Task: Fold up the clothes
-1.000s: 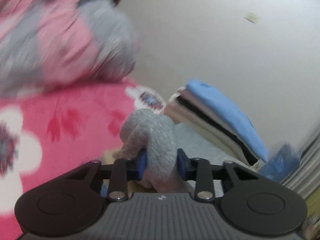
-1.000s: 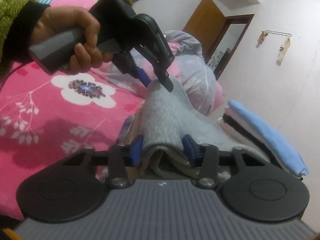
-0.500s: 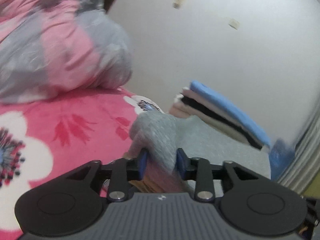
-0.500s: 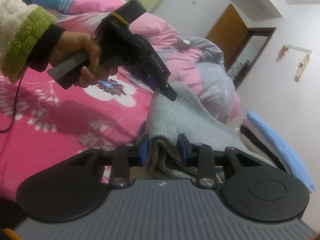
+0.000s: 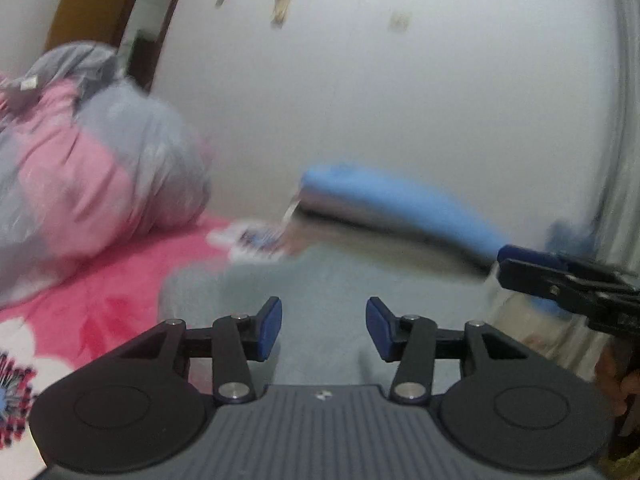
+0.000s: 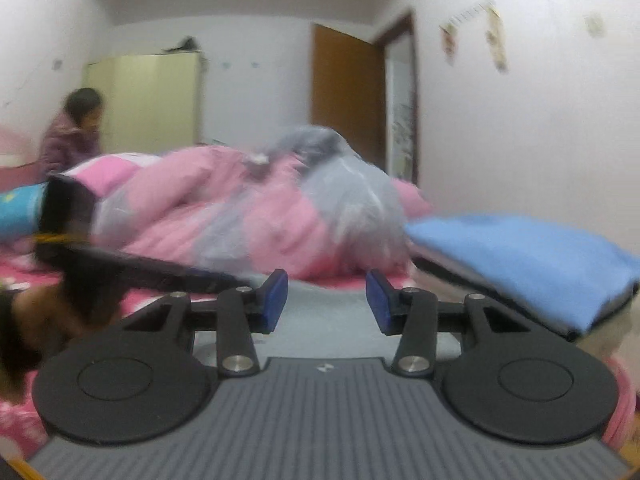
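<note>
Where both gripped it a moment ago, left gripper [image 5: 324, 322] and right gripper [image 6: 327, 300] now gape empty: grey garment [image 5: 320, 276] released flat, fold apparently laid.

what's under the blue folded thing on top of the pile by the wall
Under the blue garment, a dark layer shows at the stack's edge. Motion blur hides anything lower, and what the stack rests on.

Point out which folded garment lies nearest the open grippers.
The grey garment, flat on the pink blanket right beneath both grippers; the blue one tops the stack by the wall, farther off.
</note>
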Demonstrator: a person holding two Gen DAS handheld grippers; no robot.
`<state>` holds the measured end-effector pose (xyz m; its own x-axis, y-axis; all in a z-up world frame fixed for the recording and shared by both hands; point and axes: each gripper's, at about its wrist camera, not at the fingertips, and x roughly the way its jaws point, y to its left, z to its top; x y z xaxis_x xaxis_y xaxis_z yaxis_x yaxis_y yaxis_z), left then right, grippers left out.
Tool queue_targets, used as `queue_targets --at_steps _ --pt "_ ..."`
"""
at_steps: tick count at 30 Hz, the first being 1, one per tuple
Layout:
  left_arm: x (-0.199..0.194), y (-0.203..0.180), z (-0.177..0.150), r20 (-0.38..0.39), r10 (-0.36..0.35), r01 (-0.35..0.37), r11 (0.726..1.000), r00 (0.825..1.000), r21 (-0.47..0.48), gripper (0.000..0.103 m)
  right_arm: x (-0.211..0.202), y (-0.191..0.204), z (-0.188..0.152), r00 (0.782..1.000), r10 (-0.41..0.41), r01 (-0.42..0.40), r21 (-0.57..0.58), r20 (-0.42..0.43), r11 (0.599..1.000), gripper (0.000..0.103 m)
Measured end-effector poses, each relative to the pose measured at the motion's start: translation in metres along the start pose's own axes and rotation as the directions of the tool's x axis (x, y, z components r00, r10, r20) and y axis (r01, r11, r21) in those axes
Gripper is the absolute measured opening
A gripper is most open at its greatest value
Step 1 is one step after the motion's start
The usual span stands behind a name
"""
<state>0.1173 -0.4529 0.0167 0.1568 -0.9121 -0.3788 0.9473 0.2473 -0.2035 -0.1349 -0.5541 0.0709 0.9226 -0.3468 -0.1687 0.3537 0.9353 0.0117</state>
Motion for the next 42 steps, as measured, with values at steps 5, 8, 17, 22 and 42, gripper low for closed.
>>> queue_targets --at_steps 5,8,17,22,42 --pt "0.014 0.008 -0.025 -0.005 -0.004 0.004 0.997 1.000 -0.072 0.043 0.040 -0.037 -0.080 0.991 -0.064 0.070 0.049 -0.121 0.996 0.042" --pt "0.012 0.002 -0.011 0.020 -0.019 0.020 1.000 1.000 -0.018 0.048 0.031 -0.036 -0.068 0.990 -0.067 0.075 0.066 -0.121 0.995 0.042" --pt "0.058 0.008 -0.008 -0.023 0.116 -0.116 0.993 0.993 -0.006 0.060 0.068 -0.083 -0.073 0.989 -0.116 0.133 0.209 -0.094 0.969 0.045" --pt "0.060 0.005 -0.013 -0.007 0.100 -0.100 0.995 0.995 -0.002 0.069 0.076 -0.111 -0.104 0.997 -0.056 0.072 0.401 -0.052 0.913 0.054" --pt "-0.006 -0.060 -0.050 0.020 0.053 -0.056 0.973 0.998 0.224 0.100 0.053 -0.023 -0.099 0.999 -0.027 0.022 -0.119 -0.043 0.993 0.055"
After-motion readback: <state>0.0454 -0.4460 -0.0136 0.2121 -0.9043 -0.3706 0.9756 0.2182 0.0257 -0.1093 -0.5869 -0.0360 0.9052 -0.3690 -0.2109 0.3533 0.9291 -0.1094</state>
